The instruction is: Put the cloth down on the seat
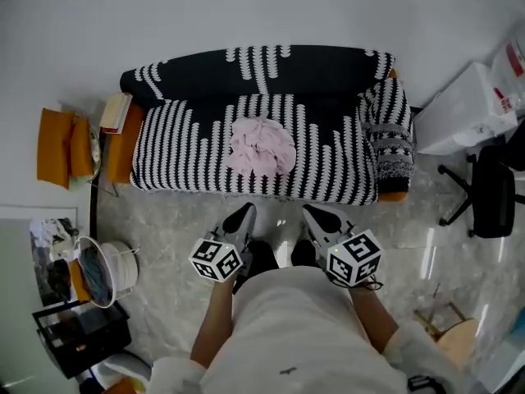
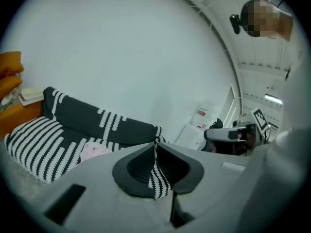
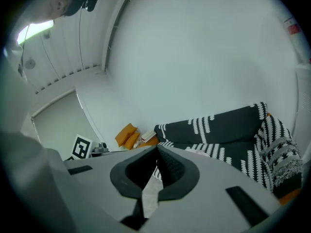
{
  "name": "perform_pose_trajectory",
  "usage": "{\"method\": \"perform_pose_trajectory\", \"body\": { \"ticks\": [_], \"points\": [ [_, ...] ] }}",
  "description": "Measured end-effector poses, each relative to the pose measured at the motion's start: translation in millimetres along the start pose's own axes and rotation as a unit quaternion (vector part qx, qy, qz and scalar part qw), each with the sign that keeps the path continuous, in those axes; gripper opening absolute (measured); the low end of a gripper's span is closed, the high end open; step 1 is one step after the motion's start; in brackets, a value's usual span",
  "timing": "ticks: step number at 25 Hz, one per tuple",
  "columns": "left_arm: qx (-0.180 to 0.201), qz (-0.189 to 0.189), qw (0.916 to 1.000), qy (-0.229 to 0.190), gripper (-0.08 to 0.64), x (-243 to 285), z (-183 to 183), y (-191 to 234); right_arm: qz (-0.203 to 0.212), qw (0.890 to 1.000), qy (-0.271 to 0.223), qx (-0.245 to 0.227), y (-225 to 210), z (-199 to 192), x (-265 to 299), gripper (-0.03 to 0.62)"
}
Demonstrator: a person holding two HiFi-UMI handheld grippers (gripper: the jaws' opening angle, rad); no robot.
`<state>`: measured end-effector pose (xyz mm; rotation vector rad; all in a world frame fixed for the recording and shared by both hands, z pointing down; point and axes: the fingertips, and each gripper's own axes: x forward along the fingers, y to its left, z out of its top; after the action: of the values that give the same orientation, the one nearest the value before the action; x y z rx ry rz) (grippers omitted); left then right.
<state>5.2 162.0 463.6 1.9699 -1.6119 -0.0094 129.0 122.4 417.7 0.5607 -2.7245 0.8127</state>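
Head view: I hold left gripper point(image 1: 244, 213) and right gripper point(image 1: 314, 213) low, near own body, both clenched tip to tip on nothing (each gripper view agrees: tips meet, no fabric pinched). Ahead of jaws, well apart: pink cloth point(image 1: 261, 146), bunched at middle of striped seat point(image 1: 184, 150). I judge placement done; jaws stand clear of seat so nothing drags cloth off.
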Motion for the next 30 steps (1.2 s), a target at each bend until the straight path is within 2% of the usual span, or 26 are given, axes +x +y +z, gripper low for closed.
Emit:
{"method": "perform_pose_trajectory", "body": {
  "ticks": [4, 8, 13, 19, 25, 30],
  "points": [
    [0.024, -0.034, 0.9984, -0.039, 0.015, -24, 32, -35, 0.029, 0.999, -0.026, -0.019, 23, 14, 3, 0.008],
    [0.039, -0.056, 0.9964, -0.049, 0.014, -40, 47, -57, 0.026, 0.999, -0.031, -0.036, 37, 18, 9, 0.006],
    [0.036, -0.075, 0.9952, -0.051, 0.014, -44, 49, -68, 0.040, 0.998, -0.030, -0.047, 56, 14, 10, 0.008],
    [0.030, -0.099, 0.9926, -0.064, 0.014, -40, 48, -82, 0.031, 0.998, -0.021, -0.046, 55, 8, 4, 0.006],
    [0.036, -0.101, 0.9930, -0.050, 0.014, -32, 40, -91, 0.026, 0.998, -0.023, -0.045, 46, 7, -4, 0.006],
    [0.027, -0.110, 0.9917, -0.062, 0.014, -28, 38, -97, 0.035, 0.998, -0.011, -0.048, 46, 3, -7, 0.006]
  ]
}}
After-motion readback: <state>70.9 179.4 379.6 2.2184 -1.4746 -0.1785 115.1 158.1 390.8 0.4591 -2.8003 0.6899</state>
